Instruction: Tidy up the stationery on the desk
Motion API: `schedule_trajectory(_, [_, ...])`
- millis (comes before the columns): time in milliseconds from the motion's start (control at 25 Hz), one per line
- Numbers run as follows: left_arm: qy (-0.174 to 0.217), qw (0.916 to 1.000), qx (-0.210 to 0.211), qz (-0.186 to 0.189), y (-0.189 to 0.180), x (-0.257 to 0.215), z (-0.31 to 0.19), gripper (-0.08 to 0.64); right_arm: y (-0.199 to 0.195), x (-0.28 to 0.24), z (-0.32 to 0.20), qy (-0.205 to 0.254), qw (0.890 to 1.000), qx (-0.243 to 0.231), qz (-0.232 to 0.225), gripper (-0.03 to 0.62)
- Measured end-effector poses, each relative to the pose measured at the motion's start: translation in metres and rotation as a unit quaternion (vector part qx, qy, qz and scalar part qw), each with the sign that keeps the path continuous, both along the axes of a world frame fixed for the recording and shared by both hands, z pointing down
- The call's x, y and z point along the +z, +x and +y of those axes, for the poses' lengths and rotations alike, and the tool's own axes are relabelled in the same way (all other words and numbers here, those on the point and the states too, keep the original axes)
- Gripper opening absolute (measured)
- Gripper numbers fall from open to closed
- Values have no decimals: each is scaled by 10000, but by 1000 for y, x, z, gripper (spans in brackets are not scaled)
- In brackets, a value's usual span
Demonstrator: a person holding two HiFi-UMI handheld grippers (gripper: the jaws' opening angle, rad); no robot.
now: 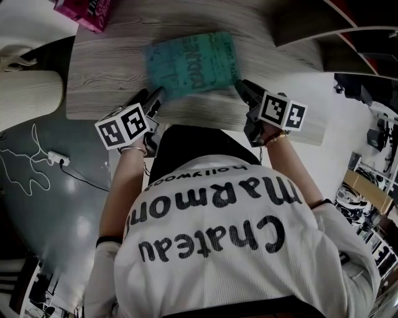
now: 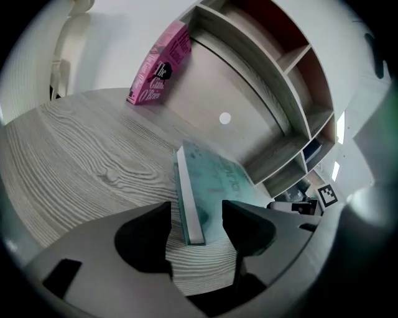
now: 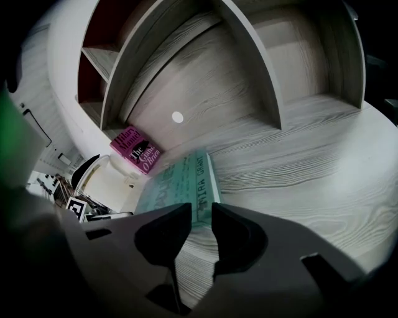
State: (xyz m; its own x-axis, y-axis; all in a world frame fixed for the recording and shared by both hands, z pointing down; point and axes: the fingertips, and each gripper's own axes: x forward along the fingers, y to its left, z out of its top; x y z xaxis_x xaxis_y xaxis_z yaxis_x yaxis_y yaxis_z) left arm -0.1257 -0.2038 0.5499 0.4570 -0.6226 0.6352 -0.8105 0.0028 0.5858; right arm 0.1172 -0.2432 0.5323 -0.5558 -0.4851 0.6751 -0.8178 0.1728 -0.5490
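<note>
Head view, desk (image 1: 106,68): pale wood grain, seen from above the person's (image 1: 217,248) white printed shirt.
Head view, teal book (image 1: 193,65): lies flat near the middle of the desk, close to its near edge.
Head view, pink book (image 1: 87,11): at the far left corner, well apart from the teal book.
Head view, left gripper (image 1: 155,96): at the teal book's near left corner, its marker cube (image 1: 122,126) facing up.
Head view, right gripper (image 1: 244,89): at the book's near right corner.
Left gripper view, left gripper (image 2: 196,211): jaws wide apart; the corner of the teal book (image 2: 214,183) sits between them with a gap on each side, resting on the desk.
Left gripper view, background: pink book (image 2: 160,65) leaning at the desk's far end, shelf unit (image 2: 280,81) to the right.
Right gripper view, right gripper (image 3: 201,214): jaws parted only narrowly; the spine corner of the teal book (image 3: 177,183) is at the tips, with no clear press on it.
Right gripper view, background: pink book (image 3: 135,149) beyond the teal one.
</note>
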Motion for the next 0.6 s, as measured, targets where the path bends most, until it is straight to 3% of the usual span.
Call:
schedule_trajectory(400, [-320,9993,211,43,10,5,-14,244,14,2,0,-26,9998,176,-80,114])
schedule_trajectory(520, [-368,9988,307,109,14,4,-14,184,15,3,-1,-37,9997,204,-115,114])
schedule_trajectory(600, [-415,9982,427,12,16,3,-15,184,15,3,-2,-42,9997,214,-143,114])
